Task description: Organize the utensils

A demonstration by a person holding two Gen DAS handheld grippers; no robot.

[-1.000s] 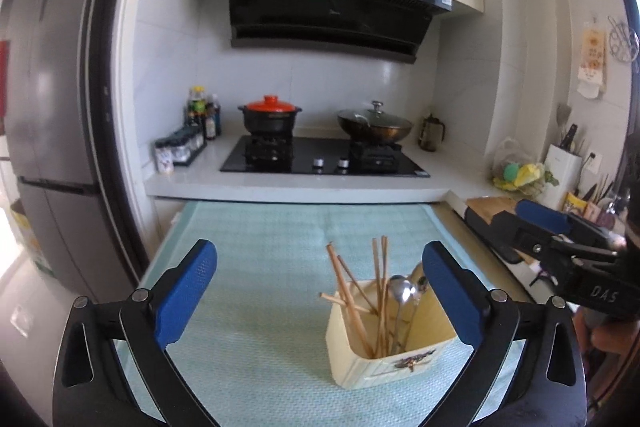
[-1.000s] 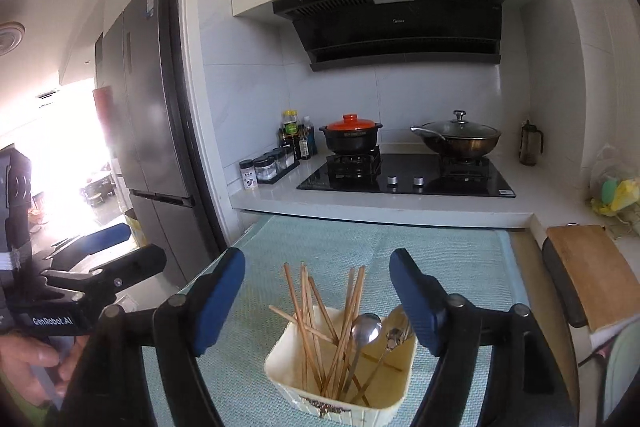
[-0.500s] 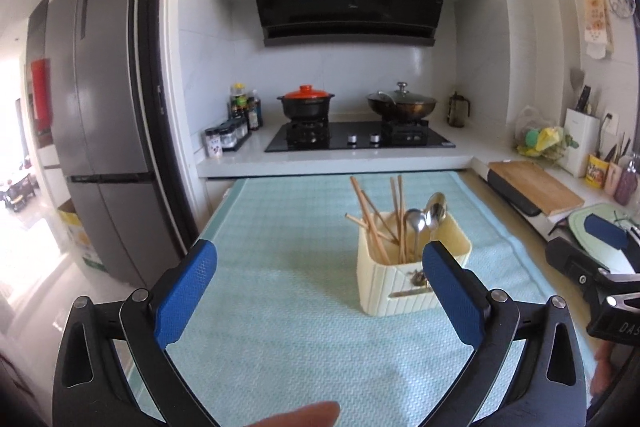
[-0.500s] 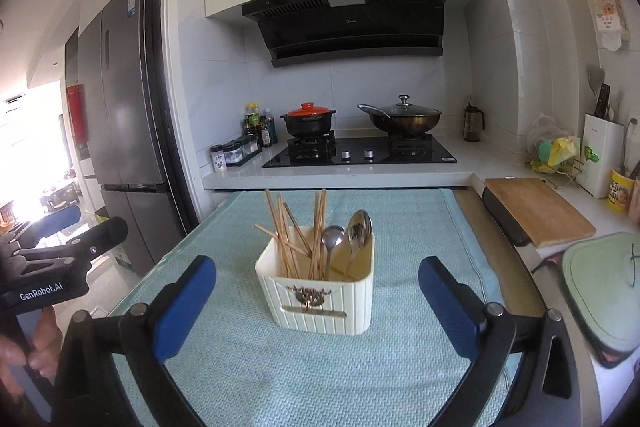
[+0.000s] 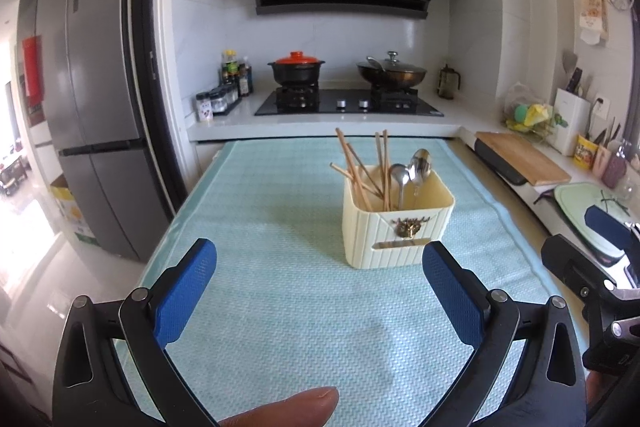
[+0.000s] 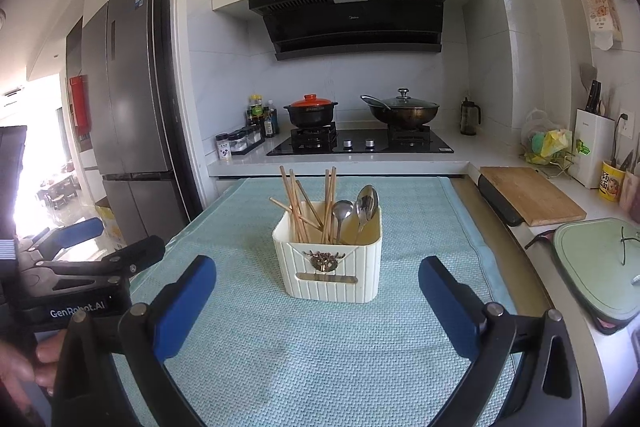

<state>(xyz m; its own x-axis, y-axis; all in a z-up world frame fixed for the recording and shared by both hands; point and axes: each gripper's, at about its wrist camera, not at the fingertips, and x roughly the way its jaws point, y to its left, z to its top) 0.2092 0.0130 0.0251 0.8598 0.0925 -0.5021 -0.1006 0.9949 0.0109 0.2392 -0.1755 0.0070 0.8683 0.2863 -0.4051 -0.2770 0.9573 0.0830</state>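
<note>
A cream ribbed utensil holder (image 5: 396, 227) stands upright on a light teal cloth (image 5: 280, 211); it also shows in the right wrist view (image 6: 330, 263). It holds several wooden chopsticks (image 5: 360, 169) on its left side and two metal spoons (image 5: 412, 169) on its right side. My left gripper (image 5: 316, 291) is open and empty, well back from the holder. My right gripper (image 6: 318, 305) is open and empty, also short of the holder. The right gripper shows at the right edge of the left wrist view (image 5: 600, 251). The left gripper shows at the left of the right wrist view (image 6: 84, 259).
A stove (image 5: 348, 101) with an orange-lidded pot (image 5: 296, 67) and a wok (image 5: 392, 73) sits behind the cloth. A wooden cutting board (image 5: 520, 157) and a green board (image 6: 600, 267) lie on the right counter. A fridge (image 5: 92, 99) stands at left.
Both grippers have pulled back and up from the holder, which now looks smaller and farther away. Both stay open and empty.
</note>
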